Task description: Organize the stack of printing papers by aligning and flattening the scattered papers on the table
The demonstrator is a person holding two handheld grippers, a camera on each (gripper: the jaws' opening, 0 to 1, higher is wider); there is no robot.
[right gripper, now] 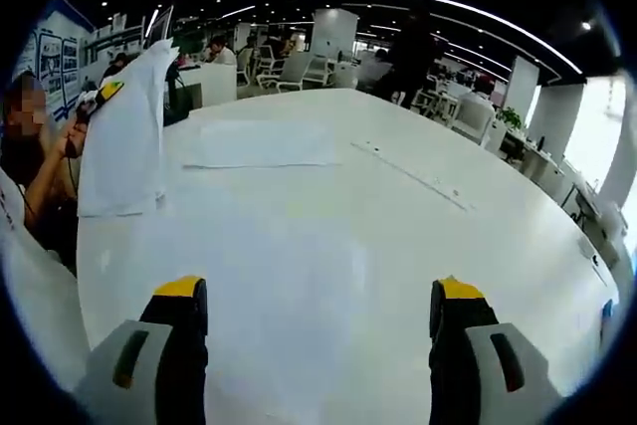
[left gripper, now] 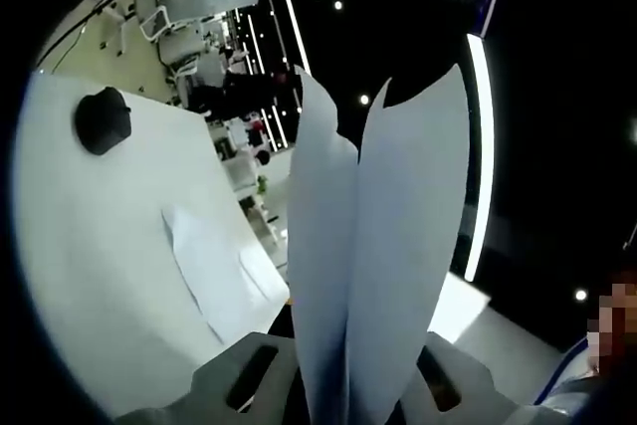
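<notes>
In the left gripper view, white printing papers (left gripper: 378,246) stand upright, fanned into two leaves, with my left gripper (left gripper: 348,390) shut on their lower edge. One more sheet (left gripper: 214,266) lies flat on the white table (left gripper: 90,246). In the right gripper view my right gripper (right gripper: 318,296) is open, its yellow-tipped jaws wide apart over bare table (right gripper: 328,236) with nothing between them. At the far left of that view the left gripper (right gripper: 97,102) holds the papers (right gripper: 124,136) up off the table, and a flat sheet (right gripper: 254,143) lies further back.
A black rounded object (left gripper: 102,119) sits on the table near its far edge. A person's hand (right gripper: 55,161) is at the left by the held papers. Chairs (right gripper: 289,69) and desks stand beyond the table's far end. A thin seam (right gripper: 413,176) crosses the tabletop.
</notes>
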